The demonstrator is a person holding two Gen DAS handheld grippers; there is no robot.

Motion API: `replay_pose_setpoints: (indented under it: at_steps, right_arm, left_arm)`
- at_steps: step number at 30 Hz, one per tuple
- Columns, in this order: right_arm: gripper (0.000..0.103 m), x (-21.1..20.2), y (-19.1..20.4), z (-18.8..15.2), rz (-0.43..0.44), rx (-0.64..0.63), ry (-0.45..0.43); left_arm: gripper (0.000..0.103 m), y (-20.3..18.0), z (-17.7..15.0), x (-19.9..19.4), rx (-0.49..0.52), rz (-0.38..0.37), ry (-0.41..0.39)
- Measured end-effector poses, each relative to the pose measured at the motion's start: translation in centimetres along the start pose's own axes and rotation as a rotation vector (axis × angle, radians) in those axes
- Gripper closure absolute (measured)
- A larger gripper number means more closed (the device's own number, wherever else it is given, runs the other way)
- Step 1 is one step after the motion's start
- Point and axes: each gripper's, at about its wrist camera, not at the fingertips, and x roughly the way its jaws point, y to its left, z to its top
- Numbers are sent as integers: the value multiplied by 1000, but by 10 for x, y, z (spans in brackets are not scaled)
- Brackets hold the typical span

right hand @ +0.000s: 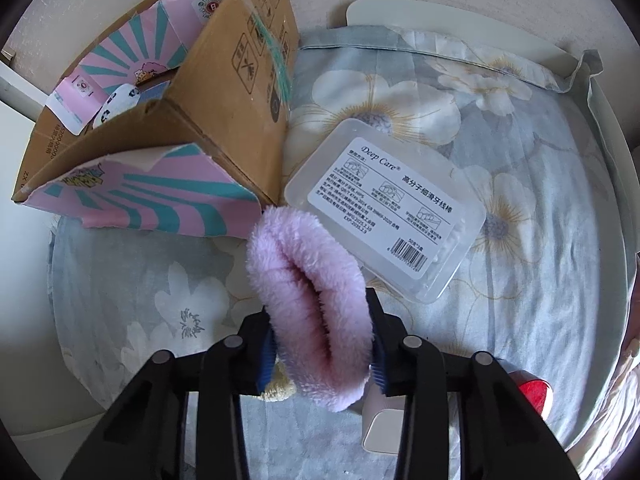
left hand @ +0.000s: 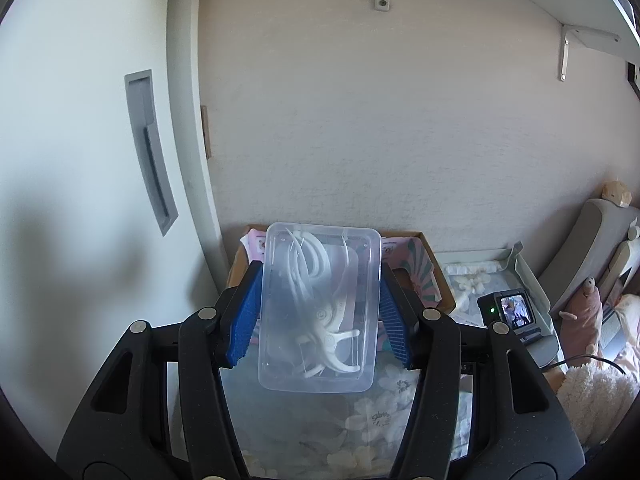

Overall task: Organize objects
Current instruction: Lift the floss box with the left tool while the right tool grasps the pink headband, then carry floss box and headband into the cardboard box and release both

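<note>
My left gripper [left hand: 318, 316] is shut on a clear plastic box [left hand: 320, 304] holding several white floss picks, lifted above the floral cloth in front of an open cardboard box [left hand: 436, 280]. My right gripper [right hand: 322, 354] is shut on a fluffy pink fabric item [right hand: 308, 300], held above the floral cloth. The cardboard box [right hand: 224, 92], with pink and teal flaps, lies to its upper left. A clear lid [right hand: 388, 208] with a white "Deep Care" label lies flat on the cloth just beyond the pink item.
A floral cloth [right hand: 520, 168] covers a white tray-like surface. A small white block [right hand: 380, 428], a red object [right hand: 536, 396] and a cream fuzzy item [right hand: 276, 390] lie near my right gripper. A small screen device [left hand: 508, 310] and plush toys [left hand: 584, 312] sit right. Wall and door stand behind.
</note>
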Motion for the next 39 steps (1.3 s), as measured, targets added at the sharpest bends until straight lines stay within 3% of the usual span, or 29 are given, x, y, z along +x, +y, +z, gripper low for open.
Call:
replay_pose_setpoints:
  at_steps: [11, 17, 19, 25, 30, 34, 39]
  right_arm:
    - [74, -37, 6, -19, 68, -13, -80]
    - [74, -103, 22, -15, 62, -43, -216]
    - [74, -127, 27, 0, 73, -43, -273]
    - [74, -203, 40, 2, 23, -71, -464]
    - [74, -244, 45, -13, -51, -88, -590]
    - [74, -257, 50, -24, -77, -88, -650]
    - [74, -253, 48, -27, -79, -81, -646]
  left_arm:
    - [51, -2, -3, 1, 13, -18, 5]
    - [51, -6, 9, 6, 31, -39, -4]
    - [51, -9, 11, 6, 34, -46, -9]
    - [51, -12, 15, 7, 29, -65, -9]
    - [51, -15, 17, 10, 32, -73, -10]
    - [51, -18, 19, 15, 32, -82, -2]
    - [51, -18, 21, 24, 36, -92, 14]
